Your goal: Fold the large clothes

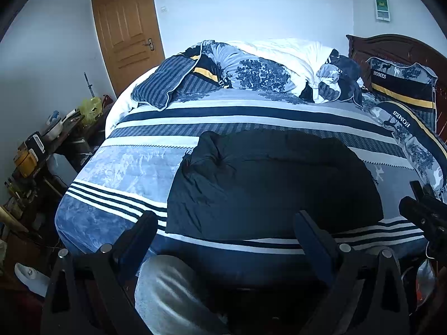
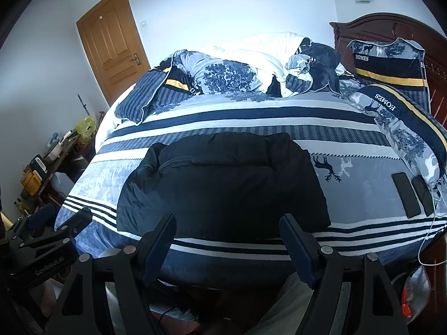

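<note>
A dark puffy jacket lies folded in a compact block on the striped blue and white bed cover, near the bed's front edge. It also shows in the right wrist view. My left gripper is open and empty, held back from the front edge, in front of the jacket's near hem. My right gripper is open and empty, also just before the near hem. Each gripper shows at the side of the other's view: the right one and the left one.
Crumpled bedding and pillows lie at the back and right of the bed. Two phones with a cable lie on the bed's right side. A cluttered side table stands left. A wooden door is behind.
</note>
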Motion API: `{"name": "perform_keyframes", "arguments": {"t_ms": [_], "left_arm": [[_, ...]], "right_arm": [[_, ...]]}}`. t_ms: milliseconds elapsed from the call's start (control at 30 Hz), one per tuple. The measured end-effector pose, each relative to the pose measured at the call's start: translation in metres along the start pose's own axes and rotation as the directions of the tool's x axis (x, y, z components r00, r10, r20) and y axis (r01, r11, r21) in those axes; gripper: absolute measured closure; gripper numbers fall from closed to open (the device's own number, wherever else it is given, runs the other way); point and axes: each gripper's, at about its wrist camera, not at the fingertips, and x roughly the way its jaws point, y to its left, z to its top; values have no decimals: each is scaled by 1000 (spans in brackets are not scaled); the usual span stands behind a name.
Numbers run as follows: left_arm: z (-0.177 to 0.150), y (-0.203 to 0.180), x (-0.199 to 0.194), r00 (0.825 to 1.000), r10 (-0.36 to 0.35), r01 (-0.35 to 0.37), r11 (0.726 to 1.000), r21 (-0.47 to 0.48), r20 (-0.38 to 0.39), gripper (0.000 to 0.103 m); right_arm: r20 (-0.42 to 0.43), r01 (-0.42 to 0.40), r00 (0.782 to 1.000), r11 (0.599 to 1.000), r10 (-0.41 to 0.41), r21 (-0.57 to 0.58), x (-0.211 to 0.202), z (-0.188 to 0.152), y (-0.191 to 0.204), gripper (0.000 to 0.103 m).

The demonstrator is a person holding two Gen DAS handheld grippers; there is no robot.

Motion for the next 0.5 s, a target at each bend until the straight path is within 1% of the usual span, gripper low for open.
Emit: {"name": "perform_keyframes", "arguments": {"t_ms": [267, 500], "left_arm": [[0, 0, 13, 1000, 7, -7, 1000, 7, -20, 6], [-2, -2, 36, 999, 3, -3, 1000, 13, -45, 6]], "right_arm": [[-19, -1, 1000, 1000, 1, 6, 12, 0, 0, 24], [-44, -12, 999, 1000, 13, 15, 33, 2, -1, 24]]}}
